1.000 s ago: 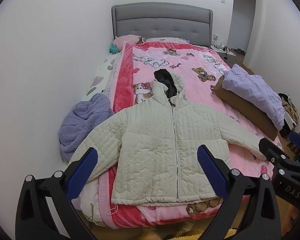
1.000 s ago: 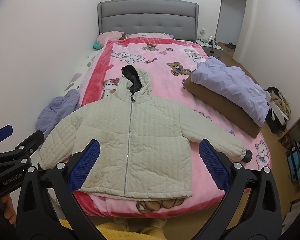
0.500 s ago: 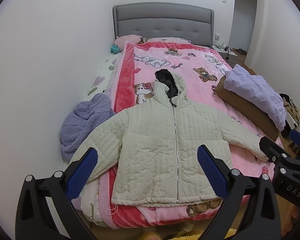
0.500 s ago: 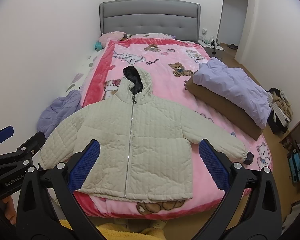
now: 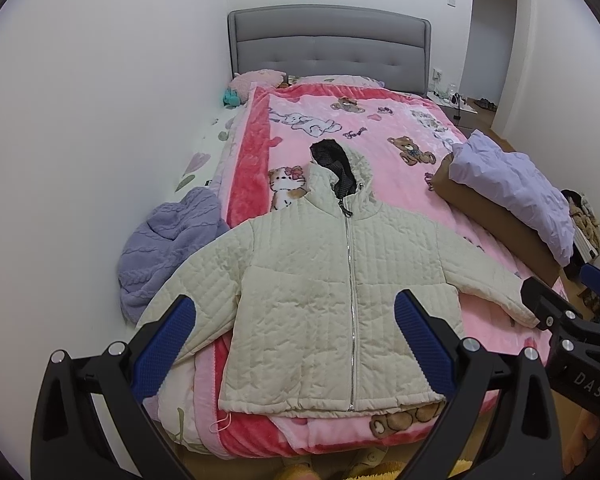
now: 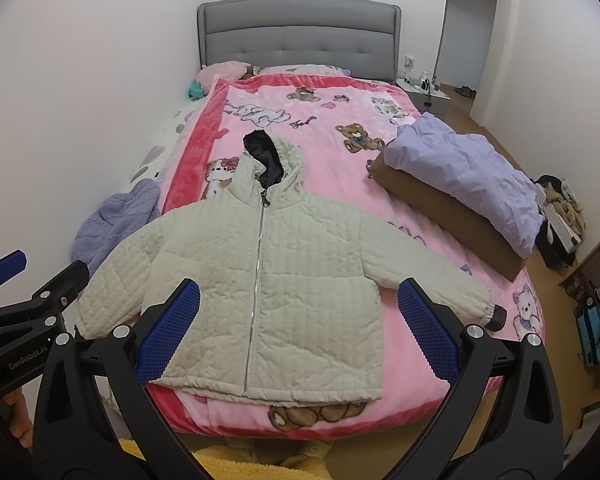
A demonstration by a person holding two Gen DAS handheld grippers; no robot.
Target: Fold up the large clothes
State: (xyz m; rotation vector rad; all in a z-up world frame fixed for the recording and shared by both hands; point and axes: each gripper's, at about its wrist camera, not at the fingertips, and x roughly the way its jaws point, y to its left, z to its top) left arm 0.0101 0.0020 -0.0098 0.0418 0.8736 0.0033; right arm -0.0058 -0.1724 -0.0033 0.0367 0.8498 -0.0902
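Filling most of both views is the bed with its pink cartoon-print plush blanket [image 5: 383, 148] and grey padded headboard [image 5: 327, 48]. Spread flat across the foot of that blanket lies the cream quilted hooded jacket [image 5: 300, 292], zipped shut, front up, sleeves out to both sides, hood pointing toward the headboard. On the bed's right edge a crumpled lilac garment [image 6: 471, 176] rests on a brown cardboard box [image 6: 443, 216]; a lavender cable-knit sweater [image 5: 168, 244] is bunched by the wall on the left. Only the right wrist view shows the jacket's right cuff with its dark inner band [image 6: 495, 318]; in the left wrist view the right gripper covers it. The left gripper [image 5: 294, 336] and right gripper [image 6: 298, 326] both hover released, jaws wide, above the jacket's hem, touching nothing.
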